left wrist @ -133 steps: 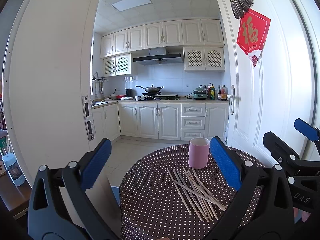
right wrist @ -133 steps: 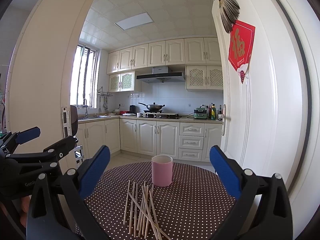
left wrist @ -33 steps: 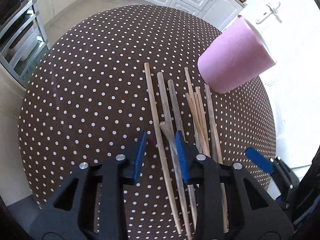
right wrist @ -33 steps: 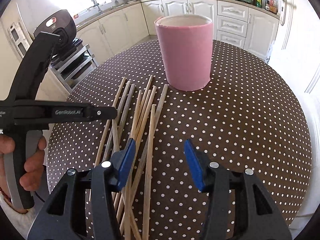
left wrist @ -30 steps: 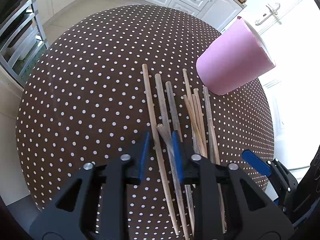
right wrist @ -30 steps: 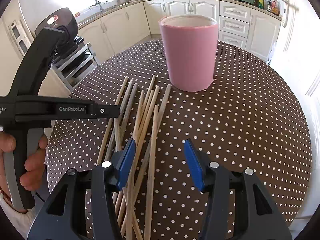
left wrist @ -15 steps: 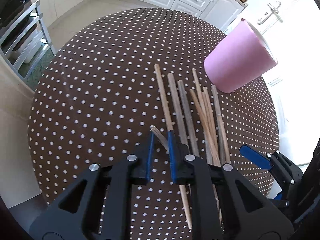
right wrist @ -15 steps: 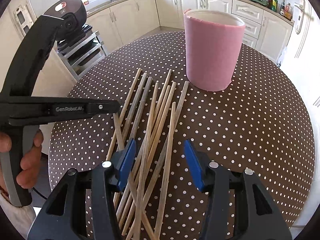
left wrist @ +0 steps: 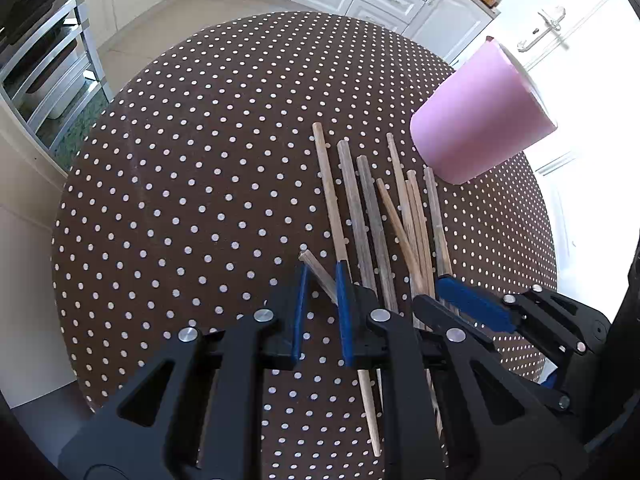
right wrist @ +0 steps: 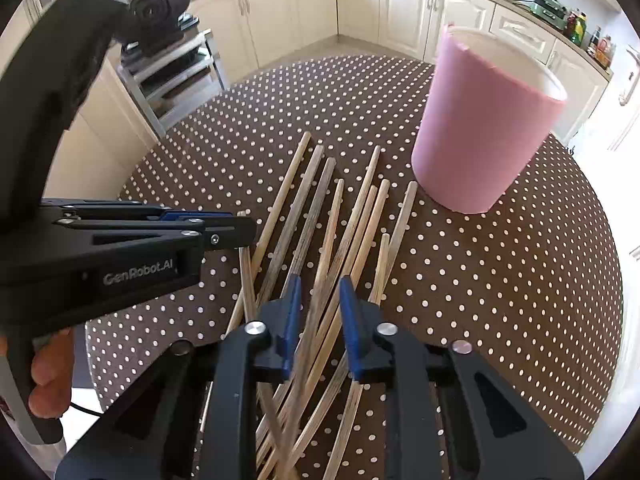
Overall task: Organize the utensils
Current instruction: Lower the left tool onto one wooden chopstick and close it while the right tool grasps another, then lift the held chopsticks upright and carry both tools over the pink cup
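Note:
Several wooden chopsticks (left wrist: 372,208) (right wrist: 328,208) lie fanned on a round brown polka-dot table (left wrist: 200,160) (right wrist: 500,280). A pink cup (left wrist: 480,120) (right wrist: 480,132) stands upright just beyond their far ends. My left gripper (left wrist: 320,276) (right wrist: 240,228) is shut on one grey chopstick (left wrist: 316,270), whose end pokes out slantwise past the pads. My right gripper (right wrist: 319,284) (left wrist: 428,292) is low over the middle of the pile. Its jaws are closing, with a darker chopstick (right wrist: 316,312) pinched between the blue pads.
A metal rack (left wrist: 48,72) (right wrist: 176,68) stands beside the table on the left. White kitchen cabinets (right wrist: 400,8) line the far wall and a white door with a handle (left wrist: 548,28) is at the right. A person's hand (right wrist: 48,376) grips the left tool's handle.
The right gripper slid left over the pile and its jaws narrowed from wide apart to a tight pinch on a chopstick. The left gripper stayed put, shut on its chopstick.

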{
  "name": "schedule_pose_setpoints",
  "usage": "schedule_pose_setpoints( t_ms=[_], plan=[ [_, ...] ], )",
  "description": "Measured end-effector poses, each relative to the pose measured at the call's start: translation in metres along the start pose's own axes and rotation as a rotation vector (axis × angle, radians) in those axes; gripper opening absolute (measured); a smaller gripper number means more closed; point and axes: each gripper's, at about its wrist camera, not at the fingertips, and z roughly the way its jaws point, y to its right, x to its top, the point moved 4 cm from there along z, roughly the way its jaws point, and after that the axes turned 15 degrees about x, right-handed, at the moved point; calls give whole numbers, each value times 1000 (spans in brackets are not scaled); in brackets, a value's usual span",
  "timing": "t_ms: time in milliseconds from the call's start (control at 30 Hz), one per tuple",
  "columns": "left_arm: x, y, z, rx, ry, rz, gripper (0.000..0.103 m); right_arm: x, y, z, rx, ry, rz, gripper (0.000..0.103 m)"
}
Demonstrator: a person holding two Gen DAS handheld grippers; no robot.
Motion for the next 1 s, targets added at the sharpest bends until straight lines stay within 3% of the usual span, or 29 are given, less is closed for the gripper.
schedule_pose_setpoints(
  t_ms=[200, 467, 567, 833, 1000],
  plan=[
    [-6, 11, -9, -3, 35, 18, 6, 1, 2, 6, -9, -22, 4, 5],
    [-12, 18, -32, -33, 86, 36, 3, -5, 1, -17, 25, 34, 27, 5],
    [-12, 16, -41, -6, 93, 37, 3, -7, -1, -28, 39, 64, 40, 5],
    [-20, 15, -29, 11, -4, 38, 5, -14, -9, -39, 56, 80, 48, 5],
    [-24, 17, -29, 14, -7, 41, 5, -17, -12, -37, 65, 76, 46, 5]
  ],
)
